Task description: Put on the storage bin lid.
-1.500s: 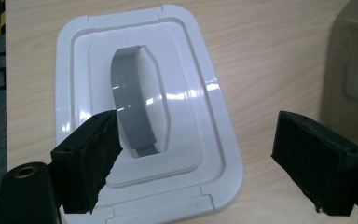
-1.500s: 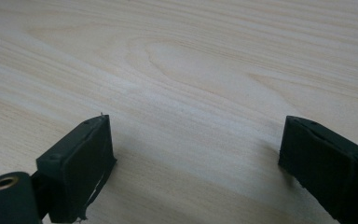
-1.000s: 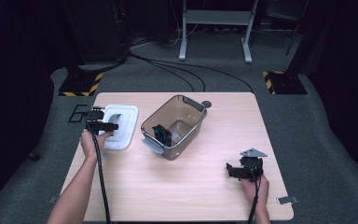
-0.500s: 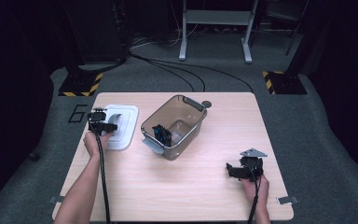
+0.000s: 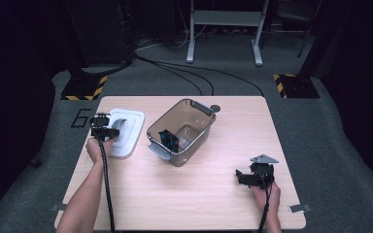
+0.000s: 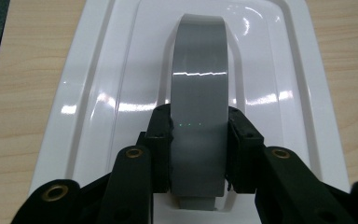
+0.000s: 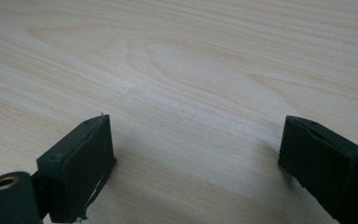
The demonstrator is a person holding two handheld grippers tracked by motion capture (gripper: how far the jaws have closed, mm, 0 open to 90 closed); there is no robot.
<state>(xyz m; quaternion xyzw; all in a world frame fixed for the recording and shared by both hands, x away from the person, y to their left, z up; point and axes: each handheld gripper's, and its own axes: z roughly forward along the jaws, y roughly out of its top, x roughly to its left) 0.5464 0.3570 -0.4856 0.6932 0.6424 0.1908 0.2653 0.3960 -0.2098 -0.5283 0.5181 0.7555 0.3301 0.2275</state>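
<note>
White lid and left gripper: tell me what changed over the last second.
The left gripper has just been closing its jaws and now grips the grey handle of the white lid. The lid, brown bin and right gripper, open on the table, stayed put.

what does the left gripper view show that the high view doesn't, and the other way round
Left gripper view: the pads pressed against both sides of the lid's grey handle, so the grip is plain. The jaws have just been closing on it.

High view: the clear bin with a dark item inside, and the right gripper resting open on the table, apart from everything.

Both: the white lid lying flat on the wooden table, with the left gripper at its handle.
</note>
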